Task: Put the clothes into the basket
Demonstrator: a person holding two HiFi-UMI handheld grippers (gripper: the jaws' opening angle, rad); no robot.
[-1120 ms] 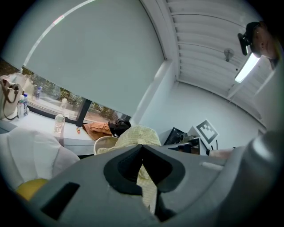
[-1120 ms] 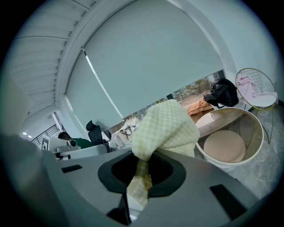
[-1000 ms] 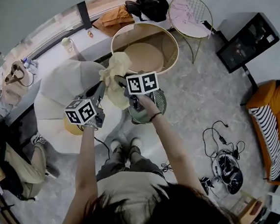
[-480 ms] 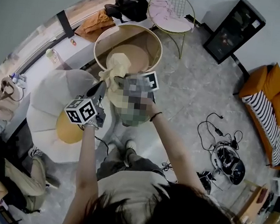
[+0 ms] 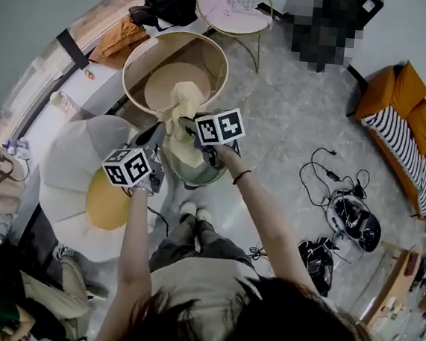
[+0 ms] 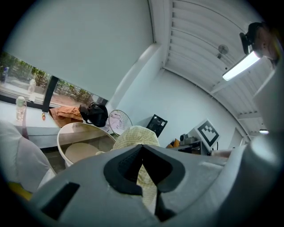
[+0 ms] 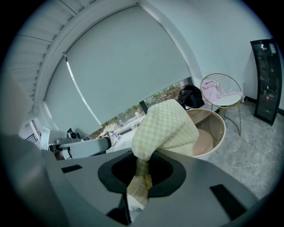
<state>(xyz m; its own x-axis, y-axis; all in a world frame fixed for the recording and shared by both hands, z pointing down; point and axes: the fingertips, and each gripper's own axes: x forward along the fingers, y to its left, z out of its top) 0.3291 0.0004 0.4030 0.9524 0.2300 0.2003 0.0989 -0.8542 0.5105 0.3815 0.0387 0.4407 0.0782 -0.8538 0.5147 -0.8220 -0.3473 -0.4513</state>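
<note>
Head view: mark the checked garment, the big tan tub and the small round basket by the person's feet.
checked garment (image 5: 180, 107), head view, on its bunched upper fabric.
big tan tub (image 5: 200, 52), head view, on its inner wall.
small round basket (image 5: 197, 176), head view, on its visible near side.

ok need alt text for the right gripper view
The right gripper pinches a pale yellow checked cloth in its jaws, and the cloth bunches up above them. Behind it stand a round tan tub and a wire chair with pink clothes, before a big drawn blind.
</note>
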